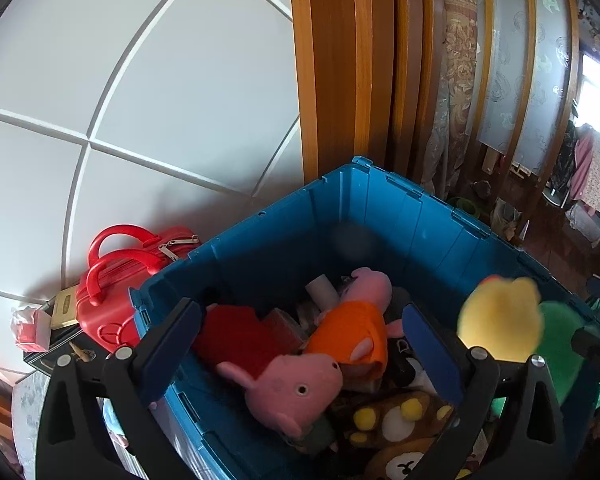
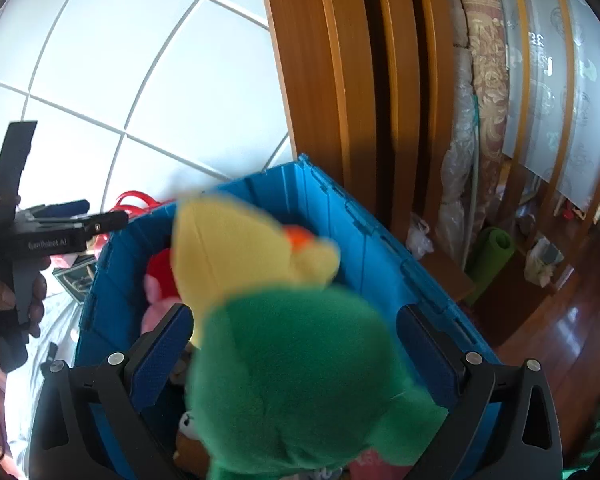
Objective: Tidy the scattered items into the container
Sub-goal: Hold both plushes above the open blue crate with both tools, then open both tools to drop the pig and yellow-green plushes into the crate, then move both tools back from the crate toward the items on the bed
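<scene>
Fuzzy green-yellow plush (image 2: 300, 360) over ribbed blue bin (image 2: 380, 248).

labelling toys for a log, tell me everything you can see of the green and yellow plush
The plush is soft and fuzzy: a green body, a pale yellow head and a small orange patch beside the head. It is blurred in both views. It sits above the blue bin, between the open fingers of the right gripper, and I can't tell whether either pad touches it. Its lower end is cut off by the frame, so what it rests on is unclear.
</scene>
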`<state>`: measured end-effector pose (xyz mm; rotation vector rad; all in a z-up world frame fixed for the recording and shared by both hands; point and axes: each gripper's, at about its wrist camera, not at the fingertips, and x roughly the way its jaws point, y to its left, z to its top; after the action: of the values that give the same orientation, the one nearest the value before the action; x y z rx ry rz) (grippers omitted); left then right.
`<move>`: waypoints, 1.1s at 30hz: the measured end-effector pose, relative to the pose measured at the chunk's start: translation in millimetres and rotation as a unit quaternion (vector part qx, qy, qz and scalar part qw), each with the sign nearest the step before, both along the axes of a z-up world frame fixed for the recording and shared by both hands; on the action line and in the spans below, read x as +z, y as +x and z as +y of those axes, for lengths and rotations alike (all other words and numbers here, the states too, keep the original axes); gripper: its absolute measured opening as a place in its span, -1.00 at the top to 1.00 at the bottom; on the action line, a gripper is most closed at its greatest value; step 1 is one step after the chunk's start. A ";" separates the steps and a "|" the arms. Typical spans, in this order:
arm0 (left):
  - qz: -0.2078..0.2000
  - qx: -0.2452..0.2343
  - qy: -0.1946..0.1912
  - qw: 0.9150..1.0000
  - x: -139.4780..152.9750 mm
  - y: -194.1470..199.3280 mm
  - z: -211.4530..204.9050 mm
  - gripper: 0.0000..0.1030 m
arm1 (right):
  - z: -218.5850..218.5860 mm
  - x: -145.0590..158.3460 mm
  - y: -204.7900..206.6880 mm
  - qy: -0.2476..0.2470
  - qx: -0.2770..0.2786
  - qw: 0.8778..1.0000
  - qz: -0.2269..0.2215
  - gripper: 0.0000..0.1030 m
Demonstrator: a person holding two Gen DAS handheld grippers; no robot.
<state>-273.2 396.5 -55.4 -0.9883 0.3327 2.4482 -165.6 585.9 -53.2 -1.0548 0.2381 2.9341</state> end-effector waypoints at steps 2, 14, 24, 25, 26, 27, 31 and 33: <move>-0.001 -0.002 0.001 1.000 0.8 -0.2 -1.4 -0.99 | -1.3 4.0 0.2 0.001 0.001 1.000 0.008 -1.00; 0.007 0.015 0.005 1.000 6.1 12.2 -27.2 -0.99 | -13.7 12.3 2.7 0.002 0.013 1.000 0.010 -1.00; 0.001 0.045 0.009 0.999 -2.4 34.2 -72.0 -0.99 | -37.7 23.0 16.3 0.006 0.036 0.999 0.020 -1.00; 0.001 0.047 0.010 0.999 -3.0 36.7 -76.7 -0.99 | -41.9 24.0 18.0 0.007 0.040 0.999 0.020 -1.00; 0.002 0.050 0.011 0.999 -3.1 39.5 -81.9 -0.99 | -46.3 24.9 19.6 0.008 0.043 0.999 0.020 -1.00; 0.002 0.052 0.013 0.999 -3.4 42.8 -87.7 -0.99 | -51.0 26.2 21.5 0.010 0.048 0.999 0.020 -1.00; -0.001 0.060 0.014 0.998 -7.6 54.3 -111.6 -0.99 | -69.5 32.1 30.6 0.015 0.058 0.998 0.027 -1.00; -0.003 0.067 0.015 0.998 -10.3 60.2 -126.0 -0.99 | -78.5 33.1 34.2 0.013 0.061 0.998 0.028 -1.00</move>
<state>-213.0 270.5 -65.7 -1.0357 0.2353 2.5609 -131.4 507.4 -20.1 -1.0188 0.1395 3.0689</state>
